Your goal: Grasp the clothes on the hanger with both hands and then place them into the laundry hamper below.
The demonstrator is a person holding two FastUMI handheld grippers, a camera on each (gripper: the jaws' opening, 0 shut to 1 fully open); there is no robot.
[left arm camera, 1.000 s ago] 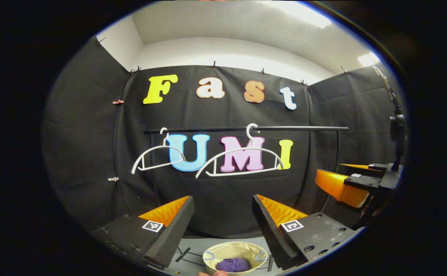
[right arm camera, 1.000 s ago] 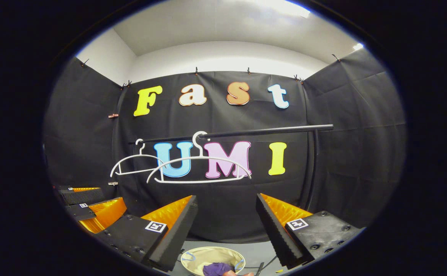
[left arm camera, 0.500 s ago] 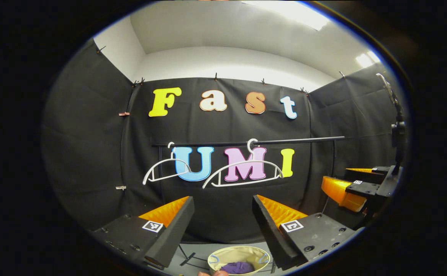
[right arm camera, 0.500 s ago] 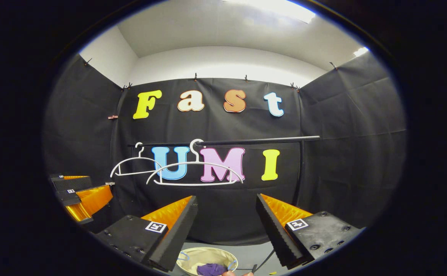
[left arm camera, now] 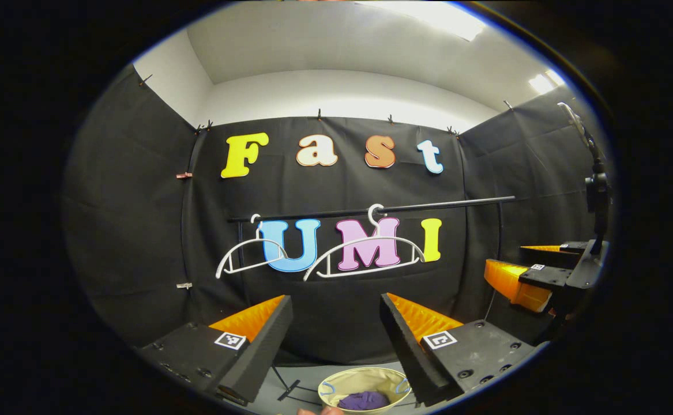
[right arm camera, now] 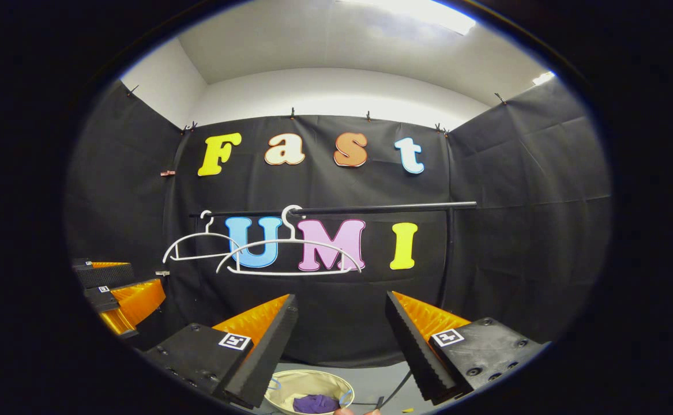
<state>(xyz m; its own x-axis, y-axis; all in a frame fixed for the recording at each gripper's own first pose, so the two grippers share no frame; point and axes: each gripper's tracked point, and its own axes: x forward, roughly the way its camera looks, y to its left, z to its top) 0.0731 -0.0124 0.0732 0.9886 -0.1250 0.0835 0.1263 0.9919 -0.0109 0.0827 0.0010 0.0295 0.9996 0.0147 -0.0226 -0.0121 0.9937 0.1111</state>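
With the purple clothes lying in the hamper below, both the left gripper and right gripper hang agape, empty, facing the bare hangers.

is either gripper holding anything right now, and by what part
Nothing is held. The left gripper and the right gripper both stand open with bare gaps; the purple garment lies in the hamper, and both hangers hang bare.

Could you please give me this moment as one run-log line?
left gripper: open, empty | right gripper: open, empty | hangers: bare | cloth: in hamper
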